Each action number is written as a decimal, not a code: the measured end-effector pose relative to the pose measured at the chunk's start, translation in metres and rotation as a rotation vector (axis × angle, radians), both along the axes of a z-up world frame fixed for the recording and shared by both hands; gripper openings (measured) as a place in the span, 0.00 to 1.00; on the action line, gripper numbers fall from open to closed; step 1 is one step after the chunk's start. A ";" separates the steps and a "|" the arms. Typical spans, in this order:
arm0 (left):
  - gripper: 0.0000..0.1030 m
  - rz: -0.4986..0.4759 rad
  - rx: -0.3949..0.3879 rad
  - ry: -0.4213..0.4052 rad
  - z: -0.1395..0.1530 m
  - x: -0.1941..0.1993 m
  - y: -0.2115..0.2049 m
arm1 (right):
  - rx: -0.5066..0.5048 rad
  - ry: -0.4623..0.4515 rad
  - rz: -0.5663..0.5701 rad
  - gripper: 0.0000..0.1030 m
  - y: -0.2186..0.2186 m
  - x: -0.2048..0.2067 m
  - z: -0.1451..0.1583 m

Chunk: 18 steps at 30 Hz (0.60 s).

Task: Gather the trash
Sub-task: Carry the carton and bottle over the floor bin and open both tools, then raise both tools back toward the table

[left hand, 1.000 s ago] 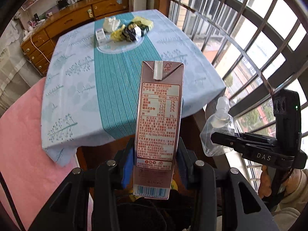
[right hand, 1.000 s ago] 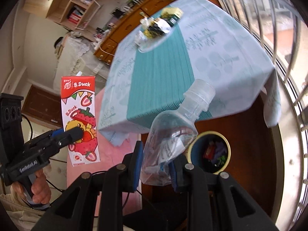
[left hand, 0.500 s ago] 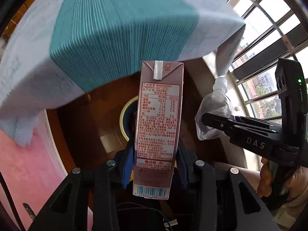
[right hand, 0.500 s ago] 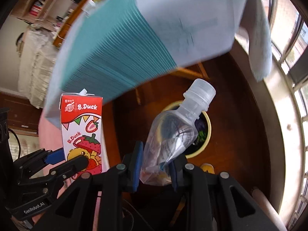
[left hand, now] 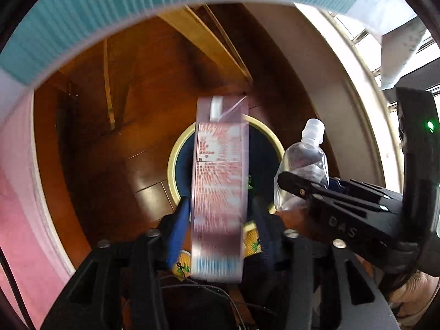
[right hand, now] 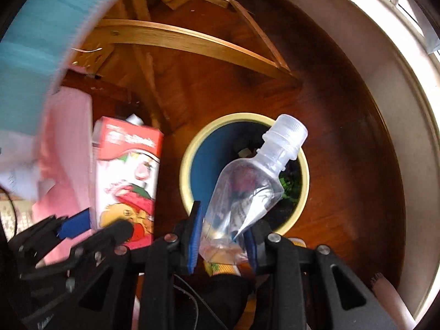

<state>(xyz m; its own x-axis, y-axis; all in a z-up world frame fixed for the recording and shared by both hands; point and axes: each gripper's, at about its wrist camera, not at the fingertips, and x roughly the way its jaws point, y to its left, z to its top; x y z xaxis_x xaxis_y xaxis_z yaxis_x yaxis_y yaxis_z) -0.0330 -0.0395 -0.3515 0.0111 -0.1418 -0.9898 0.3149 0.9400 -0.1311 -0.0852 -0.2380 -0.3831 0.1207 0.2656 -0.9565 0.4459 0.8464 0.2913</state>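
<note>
In the left wrist view, the left tongs [left hand: 220,214] point down to the floor. Their jaws have just been opening. The milk carton [left hand: 218,192] stands between the blue pads and is blurred. A gap shows at its 3 o'clock side, so the tongs are released and do not press it. Behind the carton, the trash bin [left hand: 172,165] with a pale yellow rim stands on the dark wooden floor [left hand: 110,151], and the carton covers the middle of its mouth.

At 3 o'clock the right tongs [left hand: 291,189] come in from the side, held by a hand [left hand: 412,288] at 4 o'clock. They grasp the clear pouch [left hand: 302,162], whose cap points to 12 o'clock, just beside the rim of the bin.

In the right wrist view, the jaws of the right tongs have just been opening a little. The base of the pouch touches both pads, and the body leans toward 1 o'clock over the mouth of the bin. Some dark and green trash lies inside. At 9 o'clock the carton shows its red strawberry side, between the fingers of the left tongs.

Farther away, wooden bars [right hand: 178,35] of the surface's frame cross at 12 o'clock. The teal striped cloth [left hand: 110,13] of the surface hangs along the upper edge, and a pink cover [left hand: 16,192] lies at 9 o'clock.
</note>
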 end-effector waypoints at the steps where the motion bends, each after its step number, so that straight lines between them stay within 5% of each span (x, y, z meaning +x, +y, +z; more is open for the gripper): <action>1: 0.65 0.004 0.014 -0.010 -0.008 0.003 0.001 | -0.006 0.008 -0.006 0.28 -0.001 0.003 -0.008; 3: 0.74 0.023 0.045 -0.035 -0.017 0.009 0.004 | -0.031 0.009 -0.020 0.33 -0.006 0.008 -0.021; 5: 0.83 0.043 0.054 -0.037 -0.022 0.012 0.009 | -0.046 -0.008 -0.025 0.48 -0.006 0.010 -0.024; 7: 0.84 0.057 0.065 -0.053 -0.022 0.010 0.014 | -0.043 -0.021 -0.026 0.58 -0.007 0.010 -0.025; 12: 0.84 0.077 0.092 -0.080 -0.008 0.004 0.022 | -0.049 -0.016 -0.021 0.58 -0.002 0.009 -0.024; 18: 0.84 0.131 0.083 -0.081 0.028 0.004 0.034 | -0.070 -0.044 -0.026 0.58 0.004 0.005 0.014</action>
